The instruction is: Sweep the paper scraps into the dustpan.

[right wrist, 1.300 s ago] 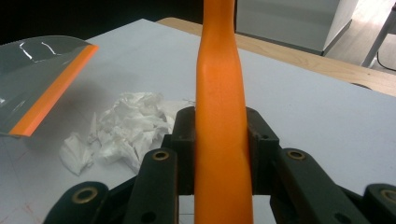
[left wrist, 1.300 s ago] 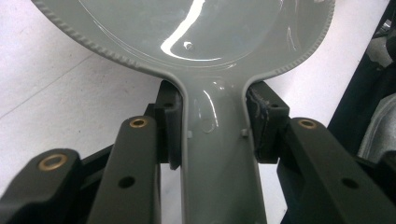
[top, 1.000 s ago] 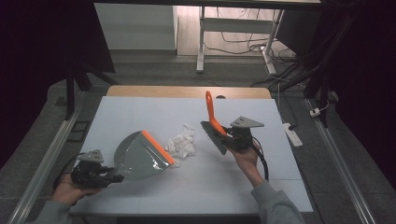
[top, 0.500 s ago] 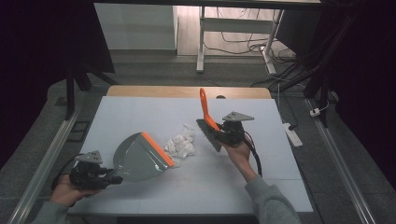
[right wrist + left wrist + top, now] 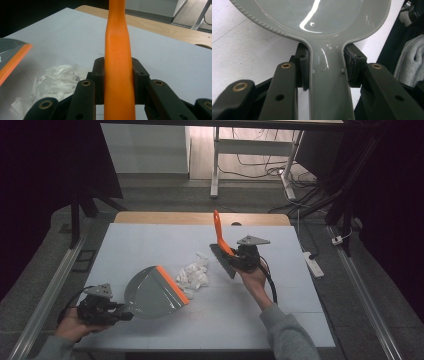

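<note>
A grey dustpan with an orange lip lies on the white table, its mouth toward a heap of crumpled white paper. My left gripper is shut on the dustpan's grey handle, both pads pressing its sides. To the right of the heap, my right gripper is shut on the orange handle of a hand brush. The brush's dark bristle head hangs close to the table just right of the paper; the dustpan's orange lip lies beyond.
The white table surface ends in a wooden strip at the far edge. A white power strip lies on the floor at the right. Metal rails run along both sides, and a desk frame stands beyond.
My right gripper has carried the brush leftward, closer to the paper heap. The heap has shifted slightly toward the dustpan. The left gripper and dustpan have stayed put.
</note>
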`<state>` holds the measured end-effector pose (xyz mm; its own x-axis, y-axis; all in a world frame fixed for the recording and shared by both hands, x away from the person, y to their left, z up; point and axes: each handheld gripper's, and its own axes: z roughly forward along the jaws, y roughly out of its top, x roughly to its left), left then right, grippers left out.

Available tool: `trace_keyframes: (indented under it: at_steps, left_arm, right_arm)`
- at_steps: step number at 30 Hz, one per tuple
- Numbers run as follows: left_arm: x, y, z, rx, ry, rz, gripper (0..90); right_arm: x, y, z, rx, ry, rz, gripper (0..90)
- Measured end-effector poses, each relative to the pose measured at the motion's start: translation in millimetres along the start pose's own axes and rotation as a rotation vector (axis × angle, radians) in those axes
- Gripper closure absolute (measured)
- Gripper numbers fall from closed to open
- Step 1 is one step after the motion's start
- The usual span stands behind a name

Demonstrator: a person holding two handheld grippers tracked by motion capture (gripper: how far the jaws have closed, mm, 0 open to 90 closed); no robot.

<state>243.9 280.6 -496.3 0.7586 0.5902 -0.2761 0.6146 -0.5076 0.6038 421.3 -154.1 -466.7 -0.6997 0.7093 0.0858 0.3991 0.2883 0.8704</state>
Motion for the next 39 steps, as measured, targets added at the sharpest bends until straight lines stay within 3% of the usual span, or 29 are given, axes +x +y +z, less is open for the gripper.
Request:
trace_keyframes:
  at_steps: [13,25,30,39]
  left_arm:
    - [-0.1,-1.6,3.6,0.042,-0.013,0.013,61.4]
    - [-0.1,-2.7,8.1,0.086,-0.013,0.023,61.3]
    - [4.1,-6.8,4.1,0.088,-0.002,-0.001,61.3]
    - [8.8,-9.6,13.8,0.113,0.005,-0.032,61.3]
  right_arm:
    - [5.6,9.5,16.0,0.003,-0.002,-0.02,70.1]
    - [14.6,8.8,30.8,0.043,-0.006,-0.06,70.2]
    - [14.3,8.1,33.3,0.048,-0.013,-0.061,70.2]
    - [8.8,9.1,45.4,0.069,-0.044,-0.065,70.2]
